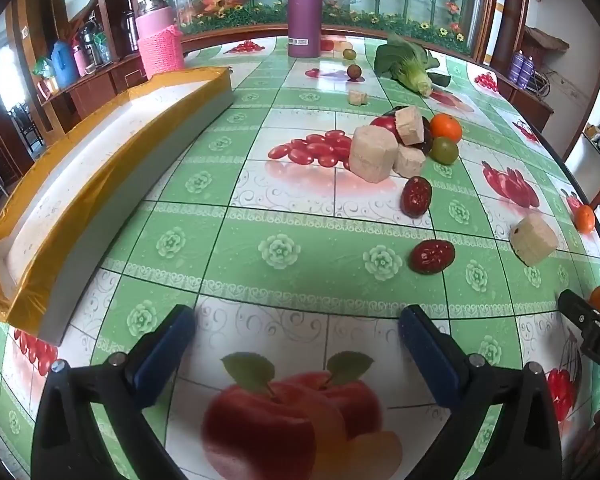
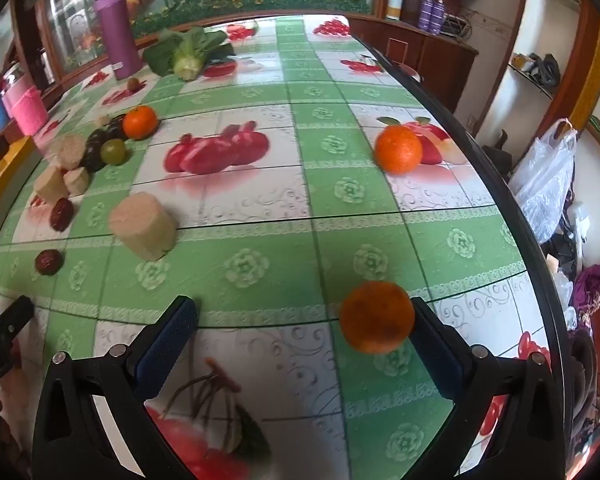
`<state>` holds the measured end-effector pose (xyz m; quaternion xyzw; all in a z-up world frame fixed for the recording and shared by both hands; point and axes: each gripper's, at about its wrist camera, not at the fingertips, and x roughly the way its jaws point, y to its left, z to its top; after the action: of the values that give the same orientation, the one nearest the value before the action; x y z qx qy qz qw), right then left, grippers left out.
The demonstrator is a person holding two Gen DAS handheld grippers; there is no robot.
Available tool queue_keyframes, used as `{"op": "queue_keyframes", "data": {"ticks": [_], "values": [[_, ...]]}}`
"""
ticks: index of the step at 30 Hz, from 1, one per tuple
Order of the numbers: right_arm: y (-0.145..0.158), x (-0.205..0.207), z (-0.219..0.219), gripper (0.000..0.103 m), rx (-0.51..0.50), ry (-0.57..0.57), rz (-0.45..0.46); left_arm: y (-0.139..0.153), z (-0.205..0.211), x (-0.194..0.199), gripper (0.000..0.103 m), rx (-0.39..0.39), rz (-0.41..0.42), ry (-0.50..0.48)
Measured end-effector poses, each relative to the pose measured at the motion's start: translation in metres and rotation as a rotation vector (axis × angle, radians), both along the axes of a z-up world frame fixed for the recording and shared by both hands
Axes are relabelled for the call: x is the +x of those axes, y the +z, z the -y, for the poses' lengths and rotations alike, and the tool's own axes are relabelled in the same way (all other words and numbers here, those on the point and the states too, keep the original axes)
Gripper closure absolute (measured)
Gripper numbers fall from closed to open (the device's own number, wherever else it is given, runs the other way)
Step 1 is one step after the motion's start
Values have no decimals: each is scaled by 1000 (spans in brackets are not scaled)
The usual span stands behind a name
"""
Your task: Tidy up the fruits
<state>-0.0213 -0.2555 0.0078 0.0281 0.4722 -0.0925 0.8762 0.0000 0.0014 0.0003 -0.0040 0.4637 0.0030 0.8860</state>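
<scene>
While both grippers' fingers (image 2: 428,340) gape wide, the orange (image 2: 377,317) beside them looks light, round, rollable; grip its middle gently.

The bench (image 1: 300,272) wears a glossy printed plastic cloth that mirrors the light. On the left, the tray (image 1: 100,184) is matt white inside, edged with shiny yellow tape. The far purple flask (image 1: 305,8) looks smooth; the pink bottle (image 1: 160,46) wears a rough knitted sleeve. The beige blocks (image 1: 370,158) look dry and crumbly.
</scene>
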Motion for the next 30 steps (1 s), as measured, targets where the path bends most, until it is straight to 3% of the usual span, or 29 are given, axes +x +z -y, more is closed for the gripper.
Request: {"op": "queue_keyframes", "data": {"ticks": [6, 15, 21, 25, 30], "values": [[22, -12, -24, 0, 26, 78, 30, 7, -19, 6, 0, -29, 3, 20], [44, -15, -54, 0, 23, 137, 28, 41, -32, 2, 0, -47, 49, 5], [59, -18, -58, 0, 42, 144, 51, 61, -33, -2, 0, -118, 88, -22], [69, -19, -61, 0, 16, 151, 98, 73, -26, -5, 0, -111, 120, -42], [82, -20, -59, 0, 31, 157, 110, 81, -18, -3, 0, -131, 93, -51]]}}
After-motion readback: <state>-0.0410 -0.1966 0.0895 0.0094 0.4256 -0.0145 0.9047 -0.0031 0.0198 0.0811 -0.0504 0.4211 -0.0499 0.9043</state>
